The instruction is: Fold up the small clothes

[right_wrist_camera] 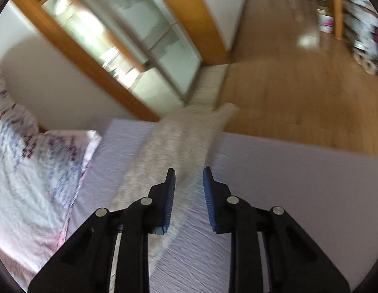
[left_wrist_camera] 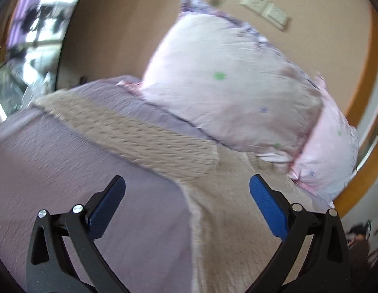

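the left gripper (left_wrist_camera: 187,185) has its two blue fingers (left_wrist_camera: 267,205) spread wide apart, with nothing between them. it hangs over a beige knit garment (left_wrist_camera: 213,195) that lies flat on the purple bed sheet (left_wrist_camera: 54,171). one long part of the garment, maybe a sleeve, runs off to the left toward the bed's far edge. its bottom part is cut off by the picture edge. a big pink pillow (left_wrist_camera: 228,85) sits just behind it, and the pillow's lower edge touches the cloth.

the right gripper (right_wrist_camera: 189,183) has a smaller gap between its fingers (right_wrist_camera: 170,195). the beige knit garment (right_wrist_camera: 174,141) runs as a long strip under that gap and reaches the bed's edge near the wood floor (right_wrist_camera: 298,85). the fingers do not squeeze it (the cloth looks to be lying lower down on the purple bed sheet (right_wrist_camera: 286,183)). both pictures are blurry, so the kind of garment is hard to tell. a flowery pillow (right_wrist_camera: 30,158) is cut off at the left.
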A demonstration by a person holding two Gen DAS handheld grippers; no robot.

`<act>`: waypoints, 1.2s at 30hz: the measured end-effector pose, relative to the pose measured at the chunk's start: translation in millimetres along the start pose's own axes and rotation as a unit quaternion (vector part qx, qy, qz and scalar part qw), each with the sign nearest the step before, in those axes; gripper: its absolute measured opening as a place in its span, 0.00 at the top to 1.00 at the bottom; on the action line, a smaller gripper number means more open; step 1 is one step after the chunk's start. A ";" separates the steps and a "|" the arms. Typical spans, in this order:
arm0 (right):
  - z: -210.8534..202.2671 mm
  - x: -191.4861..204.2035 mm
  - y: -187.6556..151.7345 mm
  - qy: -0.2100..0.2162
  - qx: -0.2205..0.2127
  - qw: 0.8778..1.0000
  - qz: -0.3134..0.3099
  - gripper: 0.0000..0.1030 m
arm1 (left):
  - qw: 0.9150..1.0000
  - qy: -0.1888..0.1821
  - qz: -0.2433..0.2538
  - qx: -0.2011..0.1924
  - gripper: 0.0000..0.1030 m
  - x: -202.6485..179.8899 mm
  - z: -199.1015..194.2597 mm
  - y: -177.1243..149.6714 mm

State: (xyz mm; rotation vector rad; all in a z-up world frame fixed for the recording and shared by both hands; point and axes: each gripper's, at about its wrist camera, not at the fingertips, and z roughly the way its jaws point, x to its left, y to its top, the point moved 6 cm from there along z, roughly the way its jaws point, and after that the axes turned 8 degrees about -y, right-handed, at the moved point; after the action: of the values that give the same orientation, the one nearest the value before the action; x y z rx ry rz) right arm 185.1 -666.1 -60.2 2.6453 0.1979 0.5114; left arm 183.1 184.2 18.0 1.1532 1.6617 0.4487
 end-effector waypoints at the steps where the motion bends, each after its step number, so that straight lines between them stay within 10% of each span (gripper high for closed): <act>1: 0.0 -5.6 1.9 0.008 -0.011 1.000 0.004 0.72 | 1.000 -0.001 -0.018 0.001 0.02 7.0 1.5 2.1; 9: -5.6 29.3 4.1 0.069 -0.037 0.995 -0.064 0.92 | 0.998 0.014 -0.055 0.035 0.02 44.4 1.2 5.9; 13: -89.5 114.5 -47.6 0.182 -0.085 0.959 -0.201 0.93 | 0.994 0.037 -0.101 0.032 0.02 76.2 -3.5 18.4; 18: -194.0 221.1 -177.0 0.341 -0.065 0.870 -0.351 0.93 | 0.990 0.078 -0.116 0.009 0.02 103.6 -7.1 42.5; 23: -239.1 271.9 -388.2 0.421 0.099 0.730 -0.530 0.91 | 0.981 0.125 -0.149 0.001 0.12 139.2 2.9 67.9; 25: -247.7 265.3 -427.1 0.430 0.133 0.698 -0.557 0.80 | 0.975 0.139 -0.174 0.004 0.19 159.2 9.1 74.9; 28: -253.7 251.1 -423.0 0.442 0.100 0.700 -0.552 0.43 | 0.967 0.145 -0.212 0.009 0.26 183.1 16.2 78.0; 36: -222.8 222.6 -356.2 0.407 0.070 0.748 -0.520 0.42 | 0.956 0.147 -0.254 -0.018 0.46 216.6 22.9 97.3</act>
State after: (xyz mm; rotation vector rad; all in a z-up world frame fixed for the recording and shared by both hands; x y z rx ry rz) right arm 284.7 -212.1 39.9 1.7614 1.8608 1.1636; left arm 244.4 409.1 -32.6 0.6093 2.1166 0.3258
